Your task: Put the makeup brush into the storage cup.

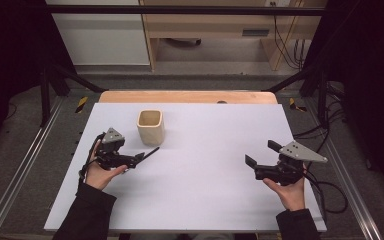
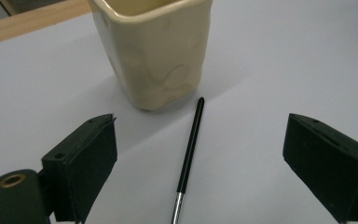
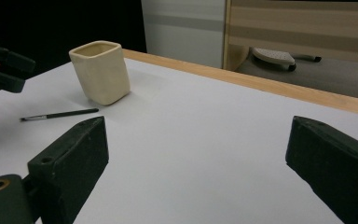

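A cream square-sided cup (image 1: 150, 126) stands upright on the white table top (image 1: 205, 190), left of centre. A thin black brush (image 1: 150, 153) with a metal ferrule lies flat on the table just in front of the cup. My left gripper (image 1: 136, 160) is open and low over the brush's near end. In the left gripper view the brush (image 2: 189, 149) lies between the spread jaws, touching neither, with its tip near the cup (image 2: 156, 51). My right gripper (image 1: 261, 153) is open and holds nothing at the table's right side. The right gripper view shows the cup (image 3: 101, 72) and brush (image 3: 58, 114) far off to the left.
A wooden strip (image 1: 187, 96) edges the table's far side. Black frame posts and cables (image 1: 325, 125) stand to the right of the table. The other hand's gripper (image 3: 2, 67) shows at the left edge of the right gripper view.
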Demonstrator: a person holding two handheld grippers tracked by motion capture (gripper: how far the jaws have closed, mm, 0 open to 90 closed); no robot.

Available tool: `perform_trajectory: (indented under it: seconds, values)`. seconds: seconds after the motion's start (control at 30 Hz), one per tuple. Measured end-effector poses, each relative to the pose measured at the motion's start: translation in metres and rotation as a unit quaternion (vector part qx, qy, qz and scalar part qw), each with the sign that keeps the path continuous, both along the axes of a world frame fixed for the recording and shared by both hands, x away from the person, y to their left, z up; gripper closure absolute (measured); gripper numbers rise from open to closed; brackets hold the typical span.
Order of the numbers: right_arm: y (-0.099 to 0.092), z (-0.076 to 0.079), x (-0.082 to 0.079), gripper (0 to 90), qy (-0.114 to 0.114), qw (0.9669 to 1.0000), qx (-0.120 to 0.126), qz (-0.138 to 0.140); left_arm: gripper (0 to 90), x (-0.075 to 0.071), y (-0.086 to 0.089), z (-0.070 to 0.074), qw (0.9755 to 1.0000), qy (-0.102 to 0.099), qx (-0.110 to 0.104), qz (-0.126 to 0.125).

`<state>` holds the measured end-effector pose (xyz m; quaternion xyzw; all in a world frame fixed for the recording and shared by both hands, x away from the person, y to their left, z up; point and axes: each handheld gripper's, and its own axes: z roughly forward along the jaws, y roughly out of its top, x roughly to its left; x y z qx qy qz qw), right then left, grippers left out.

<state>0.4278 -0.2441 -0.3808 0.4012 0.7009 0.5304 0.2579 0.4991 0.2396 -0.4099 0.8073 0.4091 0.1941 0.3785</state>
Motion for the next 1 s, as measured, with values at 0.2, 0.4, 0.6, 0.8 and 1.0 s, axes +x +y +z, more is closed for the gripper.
perform_trajectory:
  seconds: [0.2, 0.4, 0.6, 0.8, 1.0]
  values:
    - [0.000, 0.000, 0.000, 6.3, 0.000, 1.0000, 0.002, 0.003, 12.2, 0.006, -0.002, -0.011, 0.9997, 0.021, 0.014, 0.003]
    - [0.001, -0.001, 0.001, 6.3, 0.002, 1.0000, 0.000, 0.003, 16.3, 0.012, -0.005, -0.023, 0.9987, 0.039, 0.034, 0.001]
    - [0.002, -0.001, 0.001, 6.3, 0.004, 1.0000, -0.001, 0.004, 20.9, 0.016, -0.007, -0.035, 0.9969, 0.058, 0.054, -0.003]
    - [0.002, -0.002, 0.001, 6.4, 0.006, 1.0000, -0.002, 0.004, 27.7, 0.018, -0.011, -0.043, 0.9952, 0.074, 0.065, -0.005]
    - [0.002, -0.002, 0.002, 6.4, 0.007, 1.0000, -0.004, 0.005, 36.9, 0.021, -0.013, -0.048, 0.9934, 0.086, 0.076, -0.010]
